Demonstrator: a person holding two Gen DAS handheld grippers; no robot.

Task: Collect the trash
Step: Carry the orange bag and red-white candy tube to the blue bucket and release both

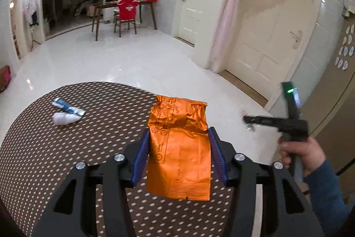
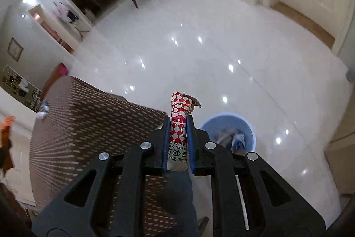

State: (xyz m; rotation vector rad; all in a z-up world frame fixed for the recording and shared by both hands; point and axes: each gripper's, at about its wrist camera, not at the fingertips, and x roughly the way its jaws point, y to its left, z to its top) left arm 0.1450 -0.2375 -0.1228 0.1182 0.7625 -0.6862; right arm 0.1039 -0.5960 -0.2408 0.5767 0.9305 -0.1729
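Note:
My left gripper (image 1: 178,137) is shut on an orange foil packet (image 1: 179,148) and holds it above the brown dotted round table (image 1: 66,148). A blue wrapper (image 1: 68,107) and a crumpled white piece (image 1: 64,118) lie on the table at the far left. My right gripper (image 2: 179,123) is shut on a red-and-white checked sauce packet (image 2: 179,121), held past the table edge, above and to the left of a blue bin (image 2: 226,132) on the floor with trash inside. The right gripper also shows in the left wrist view (image 1: 250,120), off the table's right side.
White glossy tile floor (image 2: 210,59) surrounds the table. A wooden desk with a red-covered chair (image 1: 126,12) stands far back. Cream doors and a pink curtain (image 1: 224,26) are at the right. A beige cabinet (image 1: 332,92) stands at the far right.

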